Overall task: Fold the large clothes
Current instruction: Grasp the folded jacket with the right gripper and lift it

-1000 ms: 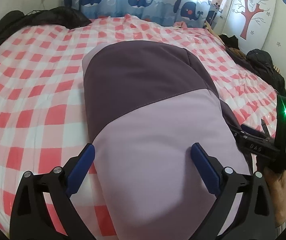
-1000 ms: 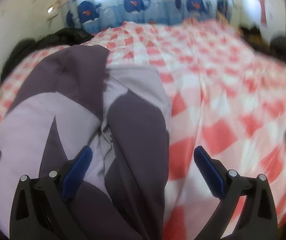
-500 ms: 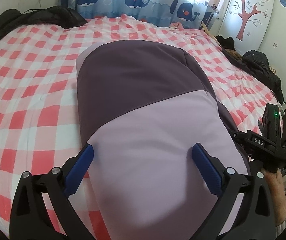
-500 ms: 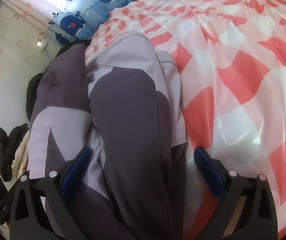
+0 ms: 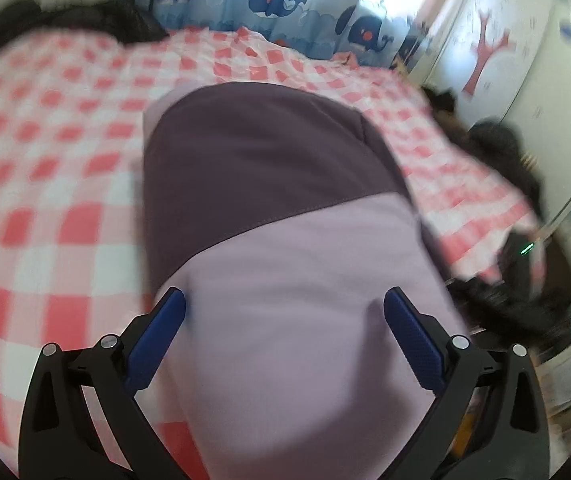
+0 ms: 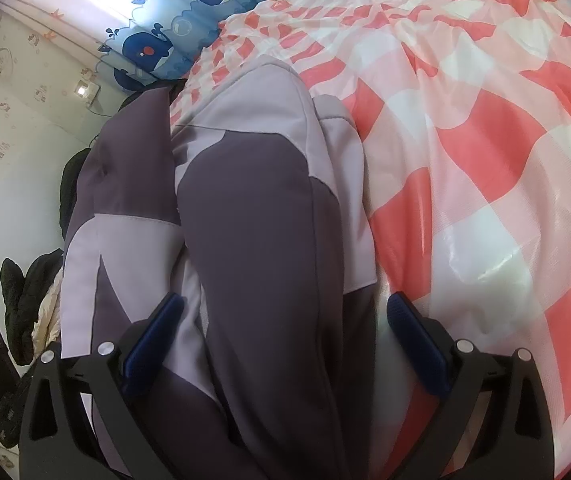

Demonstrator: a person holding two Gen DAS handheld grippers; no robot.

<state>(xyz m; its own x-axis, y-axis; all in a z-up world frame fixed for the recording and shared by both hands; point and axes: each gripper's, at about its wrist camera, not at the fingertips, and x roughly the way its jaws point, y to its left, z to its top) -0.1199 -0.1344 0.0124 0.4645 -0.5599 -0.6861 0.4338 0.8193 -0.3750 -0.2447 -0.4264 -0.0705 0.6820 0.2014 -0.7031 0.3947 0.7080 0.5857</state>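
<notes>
Jacket [image 5: 277, 208] lies on the bed [image 5: 45, 184], on a red-and-white checked cover. Two-tone fabric: dark purple panel farther off, pale lilac panel nearer the left-wrist camera. A stitched seam runs diagonally between the two panels. Left-wrist view is motion-blurred, especially at the edges.

Left gripper [image 5: 285, 332]: fingers [image 5: 157, 336] spread wide, blue pads apart, nothing between them pinched. They sit low over the lilac panel, one at each side of the near end; whether the pads touch the cloth cannot be told.

Right gripper [image 6: 283, 336]: fingers [image 6: 417, 344] also wide apart and holding nothing. Between them runs a long dark purple fold of the jacket [image 6: 261, 240], with lilac edging to its right and a lilac-and-purple section to its left. The right finger is over the jacket's edge where it meets the glossy checked cover [image 6: 505, 160]; the left finger is over the lilac cloth.

Surroundings: whale-print curtain [image 5: 269, 4] at the far end of the bed, bright window light behind it. Dark clothing [image 5: 97, 20] heaped at the far left corner. Wall with a red tree decal [image 5: 481, 52] to the right. In the left-wrist view a small green light [image 5: 527, 248] shows on a dark blurred shape past the bed's right edge.
</notes>
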